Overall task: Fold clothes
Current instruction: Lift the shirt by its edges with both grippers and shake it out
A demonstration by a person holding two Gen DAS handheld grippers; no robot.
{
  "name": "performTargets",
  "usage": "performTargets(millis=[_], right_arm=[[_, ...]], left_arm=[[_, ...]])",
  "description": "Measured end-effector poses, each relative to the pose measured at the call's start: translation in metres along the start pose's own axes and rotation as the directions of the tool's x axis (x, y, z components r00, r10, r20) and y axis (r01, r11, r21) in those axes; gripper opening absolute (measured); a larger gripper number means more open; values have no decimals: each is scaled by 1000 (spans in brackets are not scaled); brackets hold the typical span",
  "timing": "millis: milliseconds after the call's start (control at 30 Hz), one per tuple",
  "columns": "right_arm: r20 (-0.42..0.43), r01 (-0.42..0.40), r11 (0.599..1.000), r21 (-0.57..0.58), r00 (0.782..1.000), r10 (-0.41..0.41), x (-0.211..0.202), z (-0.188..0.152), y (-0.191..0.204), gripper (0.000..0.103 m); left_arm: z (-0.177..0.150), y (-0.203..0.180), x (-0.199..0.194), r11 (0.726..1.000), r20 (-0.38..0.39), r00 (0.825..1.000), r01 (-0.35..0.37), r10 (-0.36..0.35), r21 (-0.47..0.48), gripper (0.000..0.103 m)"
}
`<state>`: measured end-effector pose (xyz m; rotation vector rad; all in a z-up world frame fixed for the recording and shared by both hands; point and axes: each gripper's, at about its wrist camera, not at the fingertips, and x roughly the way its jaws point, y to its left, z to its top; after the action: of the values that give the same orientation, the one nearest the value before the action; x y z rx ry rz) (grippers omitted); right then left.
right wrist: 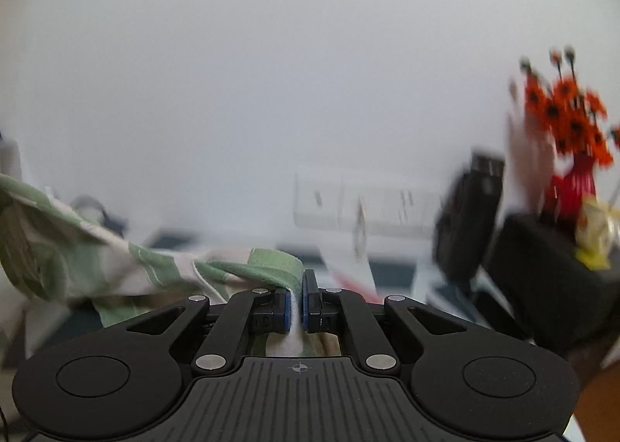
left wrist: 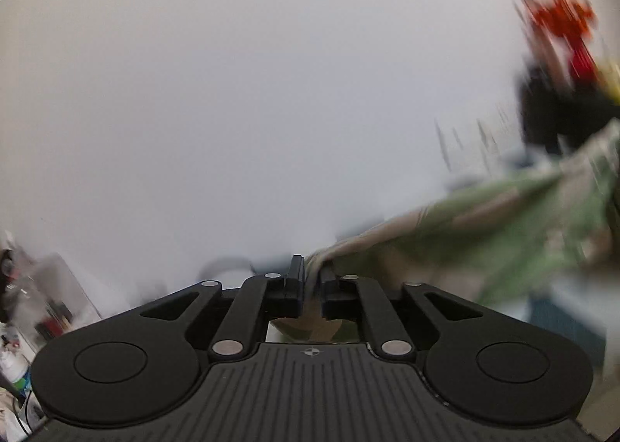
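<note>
Left wrist view: we see the left gripper (left wrist: 312,279) with its jaws pinched on an edge of the green-and-white garment (left wrist: 503,221), which stretches away to the right (frame blurred). Right wrist view: the right gripper (right wrist: 297,300) has its jaws pressed together on another edge of the same garment (right wrist: 116,260), which stretches left. Orange flowers (right wrist: 565,116) stand at far right.

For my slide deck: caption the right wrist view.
Right hand-held gripper shut on a green-and-white patterned cloth, orange artificial flowers blurred behind.
</note>
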<state>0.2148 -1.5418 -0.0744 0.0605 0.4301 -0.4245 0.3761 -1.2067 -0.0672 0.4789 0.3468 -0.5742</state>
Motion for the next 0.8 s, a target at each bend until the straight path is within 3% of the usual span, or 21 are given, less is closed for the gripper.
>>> performTargets(millis=[67,133,233,300,367,433,633,667,700,767,800], right_arm=[[-97,-2,1000,29,995,5,9,-20,-8,5],[-189,-6,999,33,982,12,15,-41,-13,5],[-273,-22,1000,-8,962,19,16,-66,-6,5],[-298,-27,999,-32,955,16,17,-77,1,5],[-306,-25,999,-40,952,11,21,-80,5,6],[-310,-20,999,-35,951,8,20,-82,8,6],[-312,-20,999,-30,950,9,25,-82,3,14],[-312,-21,999,-32,950,10,26,-82,2,18],[-314,-22,999,-39,949,9,27,-84,2,20],[-316,-26,998,-56,949,7,30,-87,2,24],[-318,-28,997,-68,948,5,32,-88,2,26]], left_arm=[[-34,-14,10,998,-112,992,61,-61,-1,11],[-66,-30,19,994,-212,972,108,-104,10,11],[-101,-47,21,989,-305,944,145,-127,40,13],[-110,-51,17,991,-307,946,125,-107,40,20],[-109,-48,15,996,-304,950,88,-76,28,38],[-105,-45,17,998,-291,955,64,-57,15,66],[-98,-56,18,996,-254,964,85,-75,30,67],[-99,-59,20,996,-251,965,84,-74,28,67],[-100,-60,21,996,-243,967,84,-78,14,60],[-99,-57,25,994,-247,963,100,-110,-51,12],[-98,-53,27,991,-254,960,100,-120,-89,4]])
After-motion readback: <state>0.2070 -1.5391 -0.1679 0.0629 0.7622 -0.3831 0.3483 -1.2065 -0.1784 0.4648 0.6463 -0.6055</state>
